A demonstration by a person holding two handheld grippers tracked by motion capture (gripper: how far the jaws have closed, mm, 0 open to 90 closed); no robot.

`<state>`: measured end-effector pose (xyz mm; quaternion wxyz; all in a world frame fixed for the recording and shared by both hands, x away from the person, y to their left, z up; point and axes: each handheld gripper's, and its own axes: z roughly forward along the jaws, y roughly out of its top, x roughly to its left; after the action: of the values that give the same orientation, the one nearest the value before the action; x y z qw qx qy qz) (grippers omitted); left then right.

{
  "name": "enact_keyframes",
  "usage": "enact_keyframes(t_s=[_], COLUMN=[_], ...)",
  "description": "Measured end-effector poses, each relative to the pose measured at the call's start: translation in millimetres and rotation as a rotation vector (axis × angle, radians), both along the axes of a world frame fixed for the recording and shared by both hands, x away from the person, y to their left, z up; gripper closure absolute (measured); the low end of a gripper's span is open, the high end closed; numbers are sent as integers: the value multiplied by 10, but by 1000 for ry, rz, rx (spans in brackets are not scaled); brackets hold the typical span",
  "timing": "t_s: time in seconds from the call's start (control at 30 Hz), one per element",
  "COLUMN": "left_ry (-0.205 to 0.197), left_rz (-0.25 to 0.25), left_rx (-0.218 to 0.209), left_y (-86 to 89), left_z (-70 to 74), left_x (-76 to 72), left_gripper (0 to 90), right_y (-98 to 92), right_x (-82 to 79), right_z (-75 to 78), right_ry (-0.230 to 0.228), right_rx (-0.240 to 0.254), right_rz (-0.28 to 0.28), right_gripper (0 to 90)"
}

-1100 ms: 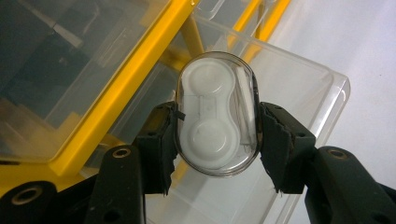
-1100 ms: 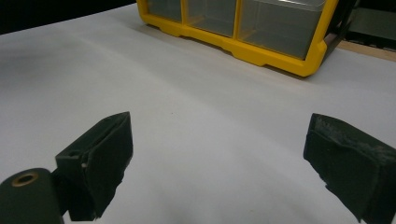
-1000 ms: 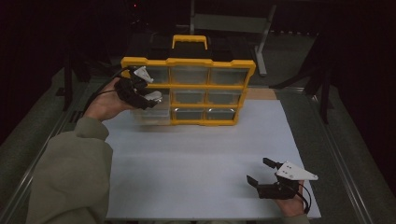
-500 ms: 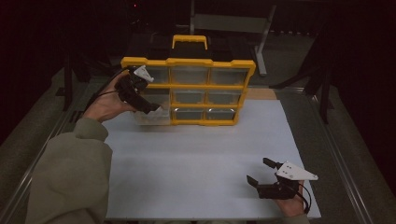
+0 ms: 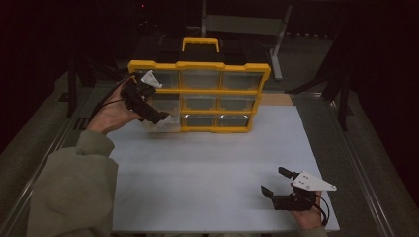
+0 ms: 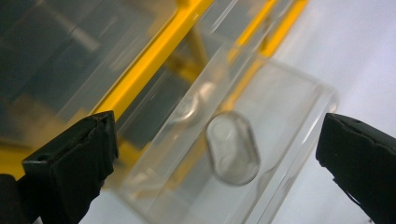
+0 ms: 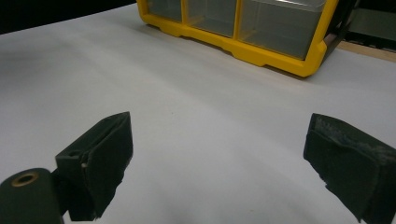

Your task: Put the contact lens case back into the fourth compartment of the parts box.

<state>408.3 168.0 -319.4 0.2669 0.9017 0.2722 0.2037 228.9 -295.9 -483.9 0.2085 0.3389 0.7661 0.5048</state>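
At the far edge of the bench (image 5: pixel 207 163) stands a yellow organiser (image 5: pixel 200 94) with clear drawers in three rows, and the person's left gripper (image 5: pixel 159 118) is at its lower left corner, where one clear drawer (image 5: pixel 163 123) juts out of its slot toward the near edge. In the left gripper view the jaws stand wide apart on either side of that drawer (image 6: pixel 243 140), gripping nothing, with its oval front tab between them; the picture is blurred, so whether a jaw brushes the plastic is hard to say. The step in hand looks like taking hold of the half-drawn drawer, to pull it out or push it home. Next the jaws should centre on the front wall or tab and close gently, since thin clear plastic may slip or flex. The right gripper (image 5: pixel 276 185) rests near the bench's near right corner, jaws wide open and empty.
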Motion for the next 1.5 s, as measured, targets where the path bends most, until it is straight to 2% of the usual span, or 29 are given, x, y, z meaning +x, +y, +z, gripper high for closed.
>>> enact_keyframes(t_s=[0.03, 0.07, 0.2, 0.23, 0.3, 0.37, 0.5, 0.7, 0.87, 1.03, 1.1, 1.13, 1.2, 1.4, 1.5], left_ry=[0, -13, -31, -43, -41, -54, -70, -117, -155, -168, -161, -163, -156, -203, -198], left_rz=[0, 12, 22, 26, 24, 29, 37, 52, 63, 58, 50, 55, 63, 92, 110], left_rx=[0, -40, -71, -82, -93, -106, -177, -207, -265, -310, -328, -329, -359, -416, -465], left_y=[0, 69, 136, 176, 204, 247, 348, 419, 449, 453, 457, 465, 499, 611, 686], left_z=[0, -44, -95, -129, -158, -216, -352, -548, -715, -941, -1025, -1061, -1130, -1341, -1466], left_x=[0, -98, -213, -282, -325, -399, -541, -725, -870, -1026, -1086, -1116, -1175, -1404, -1496], left_gripper=[0, 0, 0, 0, 0, 0, 0, 0, 0, 0, 0, 0, 0, 0, 0], right_y=[0, 2, 6, 8, 13, 15, 20, 25, 29, 34, 36, 37, 47, 97, 111], right_x=[0, 1, 2, 1, 2, 6, 5, 5, 5, 2, 1, 2, 6, 21, 29], right_z=[0, -1, -3, -3, -3, -6, -5, -5, -5, -3, -2, -4, -8, -16, -22], right_ry=[0, 3, 4, 4, 6, 3, 2, 3, 0, -4, -3, -5, -7, -17, -24], right_rx=[0, 1, 1, 1, -1, -3, -2, 1, 4, 7, 11, 12, 20, 28, 39], right_rz=[0, 0, 0, 0, 2, 6, 6, 5, 5, 3, 2, 2, 0, 9, 8], right_gripper=[79, 79, 79, 79, 79, 79, 79, 79, 79, 79, 79, 79, 79, 79, 79])
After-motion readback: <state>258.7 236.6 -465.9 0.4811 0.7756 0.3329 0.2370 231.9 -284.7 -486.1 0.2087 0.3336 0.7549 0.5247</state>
